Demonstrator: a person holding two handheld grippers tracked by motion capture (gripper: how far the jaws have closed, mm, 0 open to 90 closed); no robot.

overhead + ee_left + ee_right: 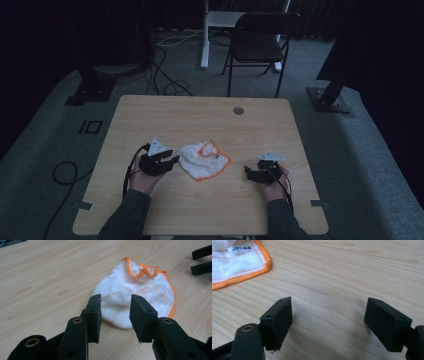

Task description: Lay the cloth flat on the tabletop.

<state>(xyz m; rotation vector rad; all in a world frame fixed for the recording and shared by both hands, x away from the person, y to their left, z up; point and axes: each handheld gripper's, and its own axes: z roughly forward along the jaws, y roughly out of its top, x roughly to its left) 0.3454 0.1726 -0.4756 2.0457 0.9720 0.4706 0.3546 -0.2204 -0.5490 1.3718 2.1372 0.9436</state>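
A crumpled white cloth with an orange hem lies near the middle of the wooden table. My left gripper is just left of it and points toward it. In the left gripper view the left gripper is open, and the cloth lies on the wood just past the fingertips with nothing gripped. My right gripper rests to the right of the cloth, a short gap away. In the right gripper view the right gripper stands open over bare wood, and a corner of the cloth with its label lies at the upper left.
A round grommet sits near the table's far edge. Beyond the table stand a black folding chair and a white desk leg. Cables run over the carpet, and black stand bases sit at both sides. The other gripper's jaws show at the left gripper view's upper right.
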